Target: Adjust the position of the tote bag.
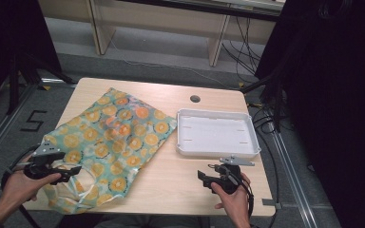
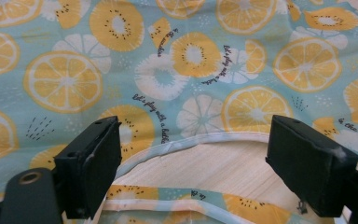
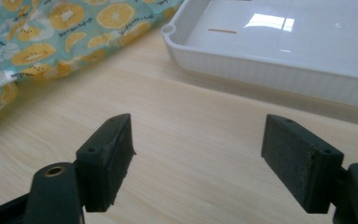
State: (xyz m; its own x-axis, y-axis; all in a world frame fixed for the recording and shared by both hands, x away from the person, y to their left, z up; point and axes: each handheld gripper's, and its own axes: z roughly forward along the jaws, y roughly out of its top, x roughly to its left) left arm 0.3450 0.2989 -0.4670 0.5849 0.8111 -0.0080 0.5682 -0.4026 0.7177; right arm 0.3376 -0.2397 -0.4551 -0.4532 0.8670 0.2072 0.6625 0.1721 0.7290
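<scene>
Fruit-print cloth (image 1: 111, 142) lies rumpled, teal with orange slices.

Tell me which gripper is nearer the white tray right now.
Right. The right gripper sits just in front of the white tray's near wall; the left gripper is across the table, over the fruit-print cloth.

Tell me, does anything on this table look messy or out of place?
Only the fruit-print cloth: it lies rumpled and slantwise, its near corner hanging over the table edge by the left tool. The white tray sits square and looks undamaged.
</scene>
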